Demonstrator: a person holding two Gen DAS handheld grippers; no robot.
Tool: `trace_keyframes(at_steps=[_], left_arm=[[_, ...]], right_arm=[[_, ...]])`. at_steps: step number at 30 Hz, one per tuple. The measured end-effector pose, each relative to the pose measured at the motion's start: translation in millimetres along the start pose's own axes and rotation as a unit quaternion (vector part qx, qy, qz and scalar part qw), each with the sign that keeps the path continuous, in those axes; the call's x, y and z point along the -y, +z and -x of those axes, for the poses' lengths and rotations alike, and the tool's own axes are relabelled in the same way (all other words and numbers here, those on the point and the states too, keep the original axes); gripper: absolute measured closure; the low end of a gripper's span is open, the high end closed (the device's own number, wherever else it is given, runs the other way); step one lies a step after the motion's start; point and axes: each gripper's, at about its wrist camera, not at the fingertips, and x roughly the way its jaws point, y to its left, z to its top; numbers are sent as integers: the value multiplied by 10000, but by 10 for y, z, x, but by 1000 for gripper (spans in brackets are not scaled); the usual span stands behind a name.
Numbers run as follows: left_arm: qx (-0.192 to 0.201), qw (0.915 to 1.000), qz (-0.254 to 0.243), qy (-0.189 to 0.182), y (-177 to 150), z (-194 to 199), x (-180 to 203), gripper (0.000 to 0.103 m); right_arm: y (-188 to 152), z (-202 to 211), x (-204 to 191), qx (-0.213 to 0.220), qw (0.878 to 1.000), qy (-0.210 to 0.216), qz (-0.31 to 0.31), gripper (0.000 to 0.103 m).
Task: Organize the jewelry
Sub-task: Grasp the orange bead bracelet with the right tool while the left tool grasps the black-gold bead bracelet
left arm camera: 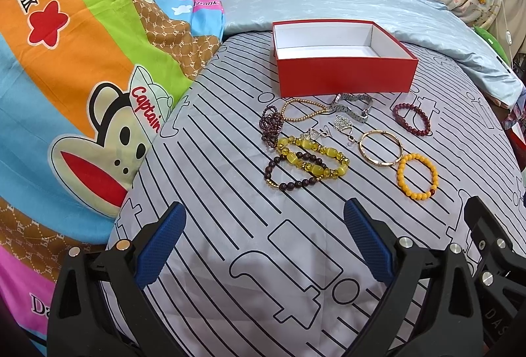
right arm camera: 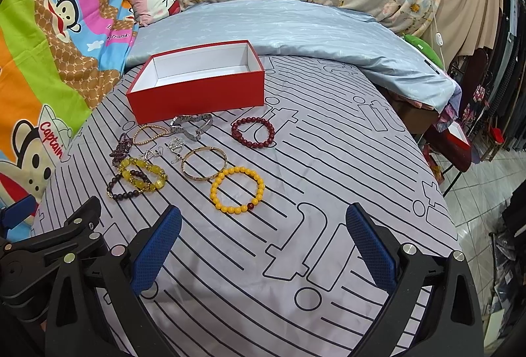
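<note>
An empty red box (left arm camera: 345, 77) with a white inside sits on the striped bed sheet; it also shows in the right wrist view (right arm camera: 197, 97). In front of it lie several bracelets: an orange bead bracelet (left arm camera: 417, 176) (right arm camera: 237, 189), a gold bangle (left arm camera: 381, 148) (right arm camera: 205, 164), a dark red bead bracelet (left arm camera: 412, 118) (right arm camera: 253, 131), a yellow bead bracelet (left arm camera: 312, 158) (right arm camera: 143, 174), a silver watch band (left arm camera: 353, 108) (right arm camera: 192, 125). My left gripper (left arm camera: 263, 245) is open and empty, short of the jewelry. My right gripper (right arm camera: 263, 248) is open and empty, just short of the orange bracelet.
A colourful cartoon quilt (left arm camera: 65, 77) lies to the left. A light blue duvet (left arm camera: 361, 5) is bunched behind the box. The bed's right edge drops to a tiled floor (right arm camera: 476, 209) with clutter. The right gripper's body shows in the left wrist view (left arm camera: 493, 251).
</note>
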Motion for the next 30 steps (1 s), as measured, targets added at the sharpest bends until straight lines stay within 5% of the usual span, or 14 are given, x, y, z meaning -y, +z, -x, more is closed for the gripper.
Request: trace_keyframes(at_steps=[12,22,30], left_arm=[[-227,9995,200,-19,15,-259,-119,11],[-59,9994,315,118,462,-583,-215,11],[-343,9991,245,-61,288,-755,-166,11]], right_arm=[[-70,-212,99,-194,9997,125,-29,7],[90,-506,119,-304,9995,117,17,7],[89,-814,101,-571,9979,305,34,11]])
